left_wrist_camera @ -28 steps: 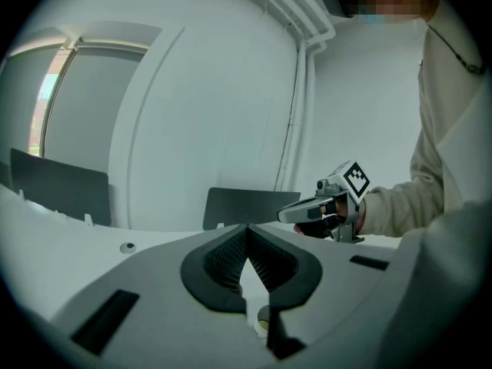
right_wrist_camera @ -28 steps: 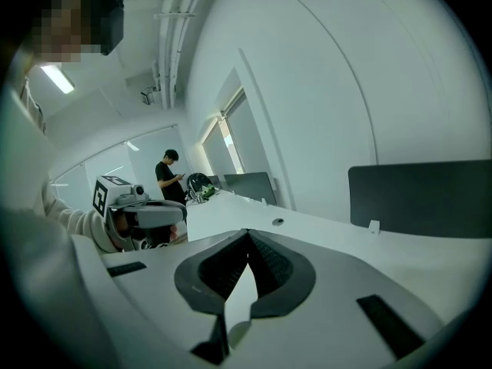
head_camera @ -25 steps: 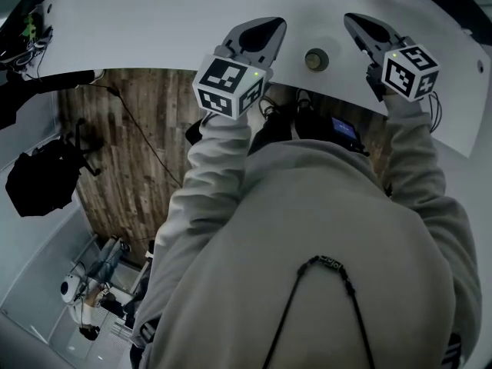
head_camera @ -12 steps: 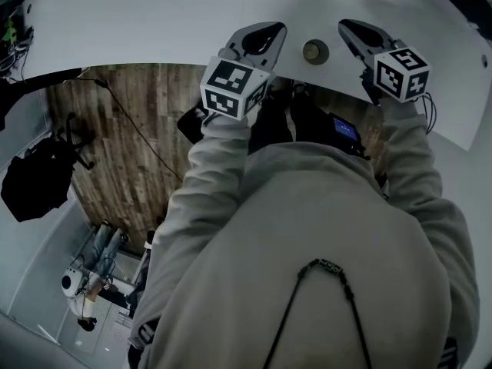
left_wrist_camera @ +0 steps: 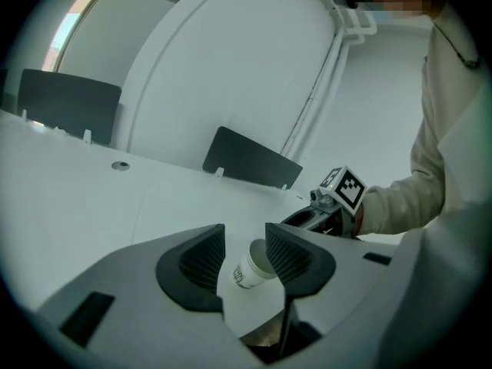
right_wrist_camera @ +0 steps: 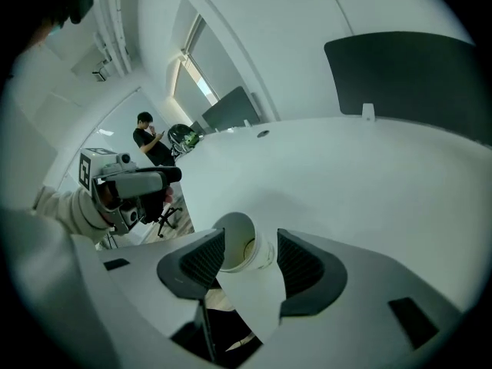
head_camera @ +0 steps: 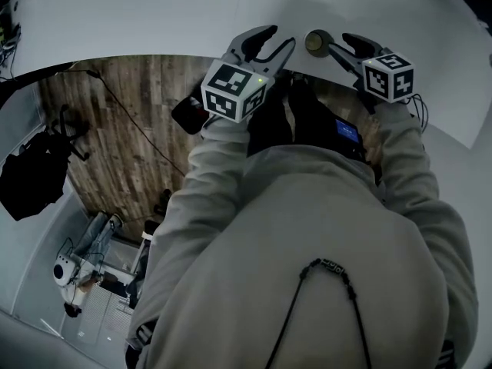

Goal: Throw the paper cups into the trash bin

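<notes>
The paper cup [right_wrist_camera: 244,248] lies on its side on the white table [head_camera: 138,14], near the table edge closest to the person. Its mouth is turned toward the right gripper [right_wrist_camera: 250,241], and inside only its pale wall and bottom show. The right gripper's jaws have just been opening and stand wide, holding nothing. The cup rests on the table just past its fingers [right_wrist_camera: 201,260], in line with the gap, and the pads do not press on it. The left gripper [left_wrist_camera: 244,246], low over the same table edge, has also just been opening and grips nothing. The cup lies farther off beyond its fingers [left_wrist_camera: 288,254], seen through the gap.
</notes>
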Available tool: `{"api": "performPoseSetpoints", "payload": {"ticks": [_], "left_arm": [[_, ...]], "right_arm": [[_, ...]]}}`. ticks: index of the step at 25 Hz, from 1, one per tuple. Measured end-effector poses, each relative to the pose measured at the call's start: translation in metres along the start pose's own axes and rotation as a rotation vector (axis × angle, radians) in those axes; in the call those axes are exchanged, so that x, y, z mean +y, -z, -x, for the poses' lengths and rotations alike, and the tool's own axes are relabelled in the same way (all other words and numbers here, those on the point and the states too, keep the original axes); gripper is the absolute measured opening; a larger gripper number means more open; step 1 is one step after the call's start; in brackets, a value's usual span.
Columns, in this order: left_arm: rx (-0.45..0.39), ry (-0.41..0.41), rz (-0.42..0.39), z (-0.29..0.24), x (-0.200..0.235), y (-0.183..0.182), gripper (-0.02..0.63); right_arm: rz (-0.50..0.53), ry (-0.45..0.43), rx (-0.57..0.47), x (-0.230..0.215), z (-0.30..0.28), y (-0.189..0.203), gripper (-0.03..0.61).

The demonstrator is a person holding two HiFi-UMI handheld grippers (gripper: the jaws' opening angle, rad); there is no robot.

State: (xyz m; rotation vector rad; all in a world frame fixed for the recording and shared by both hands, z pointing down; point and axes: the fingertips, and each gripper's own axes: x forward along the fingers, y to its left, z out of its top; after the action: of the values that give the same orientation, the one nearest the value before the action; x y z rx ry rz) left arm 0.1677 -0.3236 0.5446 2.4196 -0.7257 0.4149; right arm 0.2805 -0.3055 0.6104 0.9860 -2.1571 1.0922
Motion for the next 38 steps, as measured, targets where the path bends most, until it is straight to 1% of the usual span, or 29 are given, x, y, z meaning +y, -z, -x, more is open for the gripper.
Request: {"api": "performPoseSetpoints", "payload": {"ticks": [3,7,13,14,15,16,17,18,20,21,22,24,26,32,35,38], "left_arm": [[0.015,-0.005,0.014,-0.001,0.003,0.012,0.149],[0.030,-0.012,0.037,0.002,0.006,0.025,0.149],[0.035,-0.016,0.063,0.008,0.010,0.031,0.147],[0.035,-0.012,0.065,0.009,0.010,0.031,0.146],[0.034,-0.010,0.066,0.009,0.010,0.032,0.146],[0.034,-0.009,0.067,0.009,0.009,0.033,0.146],[0.034,-0.010,0.066,0.008,0.007,0.036,0.143],[0.035,-0.012,0.065,0.007,0.005,0.038,0.140],[0.036,-0.021,0.058,0.006,0.004,0.040,0.117],[0.034,-0.022,0.053,0.006,0.003,0.040,0.073],[0.029,-0.014,0.049,0.006,0.001,0.040,0.003],[0.020,0.025,0.048,0.007,-0.008,0.038,0.002],[0.028,0.042,0.034,0.006,-0.012,0.038,0.000],[0.044,0.019,0.027,0.006,-0.008,0.040,0.000],[0.049,0.005,0.000,0.008,-0.011,0.037,0.000],[0.035,-0.001,-0.035,0.017,-0.019,0.025,0.000]], "right_arm": [[0.004,-0.003,0.029,-0.004,-0.013,0.008,0.192],[0.007,-0.002,0.051,-0.009,-0.027,0.009,0.192],[0.009,0.026,0.058,-0.013,-0.033,0.000,0.186],[0.022,0.042,0.062,-0.014,-0.032,-0.001,0.152],[0.044,0.061,0.069,-0.015,-0.032,-0.001,0.074],[0.074,0.080,0.080,-0.016,-0.031,0.000,0.048],[0.105,0.094,0.090,-0.017,-0.030,0.002,0.043],[0.129,0.105,0.097,-0.018,-0.029,0.005,0.042],[0.145,0.117,0.097,-0.020,-0.028,0.007,0.041],[0.142,0.119,0.094,-0.020,-0.027,0.007,0.041],[0.139,0.120,0.093,-0.021,-0.027,0.007,0.041],[0.145,0.120,0.096,-0.020,-0.026,0.010,0.041],[0.153,0.119,0.102,-0.019,-0.026,0.012,0.041],[0.147,0.120,0.100,-0.019,-0.026,0.011,0.041],[0.151,0.117,0.098,-0.016,-0.023,0.012,0.041],[0.147,0.123,0.076,-0.008,-0.013,0.007,0.040]]}}
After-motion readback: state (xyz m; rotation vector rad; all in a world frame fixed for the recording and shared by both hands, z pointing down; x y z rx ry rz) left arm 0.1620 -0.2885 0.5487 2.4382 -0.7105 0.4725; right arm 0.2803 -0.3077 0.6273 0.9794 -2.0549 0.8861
